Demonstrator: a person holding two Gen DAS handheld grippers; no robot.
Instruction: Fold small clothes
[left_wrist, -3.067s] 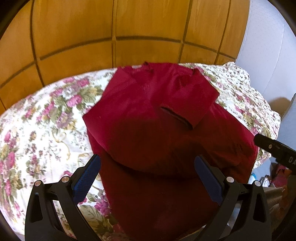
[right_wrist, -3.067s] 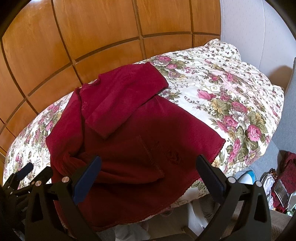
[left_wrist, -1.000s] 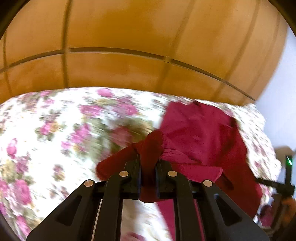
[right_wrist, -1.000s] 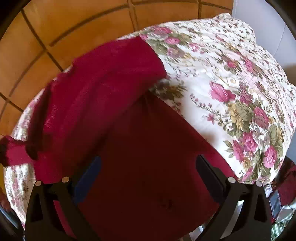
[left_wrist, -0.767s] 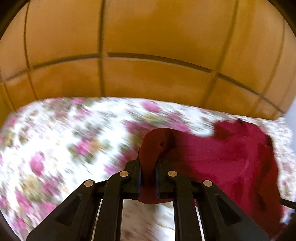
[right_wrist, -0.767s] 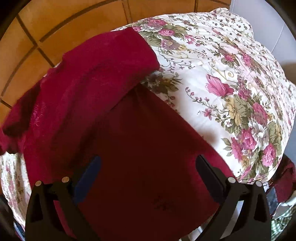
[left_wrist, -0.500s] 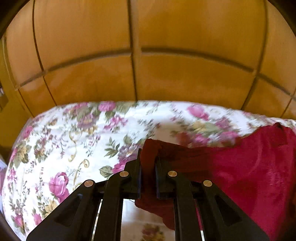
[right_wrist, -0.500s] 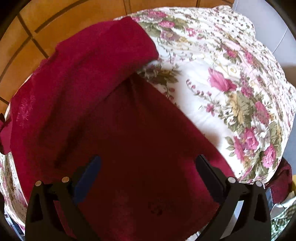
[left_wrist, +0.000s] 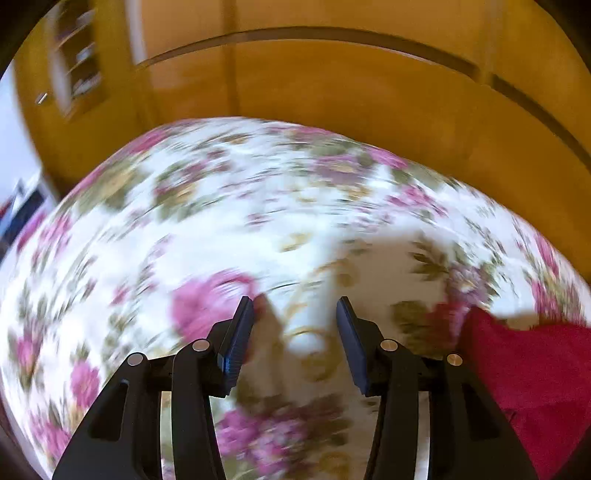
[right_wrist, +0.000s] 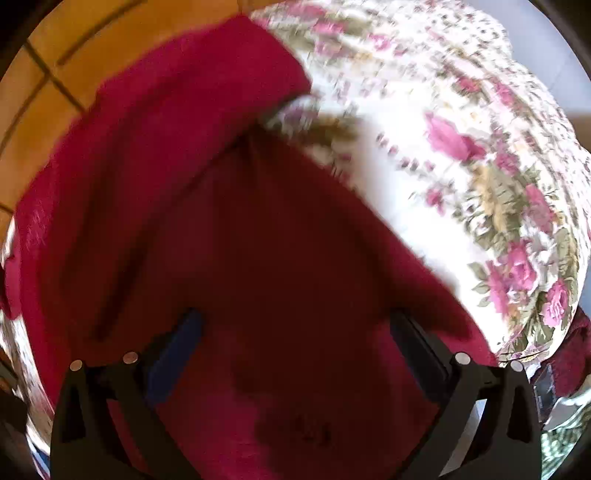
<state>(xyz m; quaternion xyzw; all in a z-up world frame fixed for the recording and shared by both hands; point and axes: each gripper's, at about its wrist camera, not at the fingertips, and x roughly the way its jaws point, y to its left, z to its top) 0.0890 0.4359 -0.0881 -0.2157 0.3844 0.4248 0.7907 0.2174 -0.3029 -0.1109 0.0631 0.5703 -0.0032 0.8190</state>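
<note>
L tool (left_wrist: 294, 317) is over the bed (left_wrist: 258, 206), pointing down at the floral cover. Its jaws are opening, a clear gap between the blue pads (left_wrist: 238, 338), nothing between them but flowered cover. The view is smeared w/ blur, so fine detail is lost.

The red top (left_wrist: 532, 376) sits at 4 o'clock in the L view, off to the side of the tool and apart from its pads; just one edge and a corner show there.

R tool (right_wrist: 295, 332) hangs right above the top (right_wrist: 229, 206), jaws wide apart. The cloth fills the space below and between the pads; can't tell whether the tips touch it, but they aren't pinching it. In the R view the top spreads from centre out to 9 and 11 o'clock, w/ a folded-over part running up toward 12. A dark crease runs diagonally at approx 9 o'clock.

Bare flowered cover (right_wrist: 480, 155) shows from 1 to 4 o'clock. Wood panelling (left_wrist: 332, 85) stands behind the bed at 12 o'clock in the L view, and at 10–11 o'clock in the R view (right_wrist: 55, 48).
</note>
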